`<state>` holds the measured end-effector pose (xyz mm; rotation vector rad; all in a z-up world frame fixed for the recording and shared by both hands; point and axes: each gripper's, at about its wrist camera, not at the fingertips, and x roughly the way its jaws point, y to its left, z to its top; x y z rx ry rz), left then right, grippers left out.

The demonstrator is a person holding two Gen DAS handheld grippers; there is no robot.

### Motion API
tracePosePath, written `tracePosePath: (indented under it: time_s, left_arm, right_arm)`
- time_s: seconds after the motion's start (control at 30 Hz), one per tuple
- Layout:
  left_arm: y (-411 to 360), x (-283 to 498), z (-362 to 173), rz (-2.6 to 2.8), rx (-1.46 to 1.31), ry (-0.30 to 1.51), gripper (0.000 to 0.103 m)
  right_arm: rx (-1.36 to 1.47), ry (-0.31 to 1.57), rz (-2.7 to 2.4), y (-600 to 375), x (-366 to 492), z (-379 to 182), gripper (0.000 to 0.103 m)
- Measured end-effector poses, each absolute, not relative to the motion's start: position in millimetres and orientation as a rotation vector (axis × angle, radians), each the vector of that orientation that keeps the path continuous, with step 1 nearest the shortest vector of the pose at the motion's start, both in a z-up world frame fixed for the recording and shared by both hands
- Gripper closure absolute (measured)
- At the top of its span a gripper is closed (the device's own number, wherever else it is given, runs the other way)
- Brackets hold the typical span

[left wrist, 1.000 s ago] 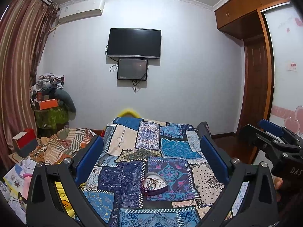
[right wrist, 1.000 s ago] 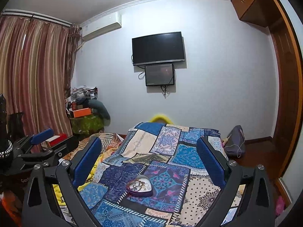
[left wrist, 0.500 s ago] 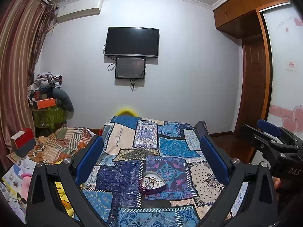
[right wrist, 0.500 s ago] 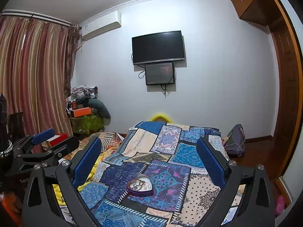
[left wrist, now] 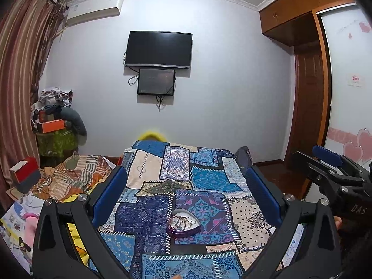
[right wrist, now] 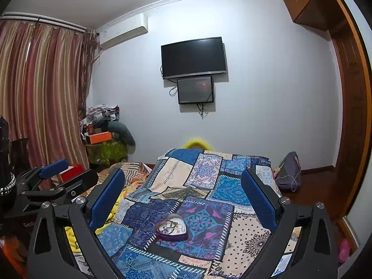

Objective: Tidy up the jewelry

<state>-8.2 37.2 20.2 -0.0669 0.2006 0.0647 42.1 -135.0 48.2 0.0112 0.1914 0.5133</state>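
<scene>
One heart-shaped jewelry dish is seen lying on the patchwork bedspread, toward the near end of the bed. It is filled with a tangle of rings and chains; the pieces are too small and too heaped to be counted. Nothing else is laid on the patchwork around the dish.

Two grippers are shown. The left gripper is held above the bed with its two blue-padded fingers spread wide, nothing being grasped between them; the dish is framed low between them, well apart from both pads. The right gripper is likewise held spread apart and empty, the dish being seen between its fingers also. Each gripper is caught at the edge of the other's view: the right one at the right of the left wrist view, the left one at the left of the right wrist view.

On the far wall two dark screens are mounted, a television with a smaller monitor just under it. One air conditioner is fixed beside the striped curtains. An orange box is stacked on a cluttered pile in the corner, a striped blanket is crumpled left of the bed, and a grey bag is set on the floor at its right.
</scene>
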Motion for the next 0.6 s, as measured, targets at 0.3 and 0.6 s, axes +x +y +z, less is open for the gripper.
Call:
tracePosePath:
  time_s: [0.3, 0.6]
  left_arm:
    - [34.2, -6.9, 19.5, 0.062, -0.055, 0.203, 0.001]
    - [40.0, -1.9, 17.1, 0.069, -0.077, 0.215, 0.001]
  right_arm:
    - [0.011, 0.199, 0.508, -135.9, 44.4, 48.2, 0.004]
    - [0.017, 0.207, 0.507, -136.6, 48.3, 47.1, 0.004]
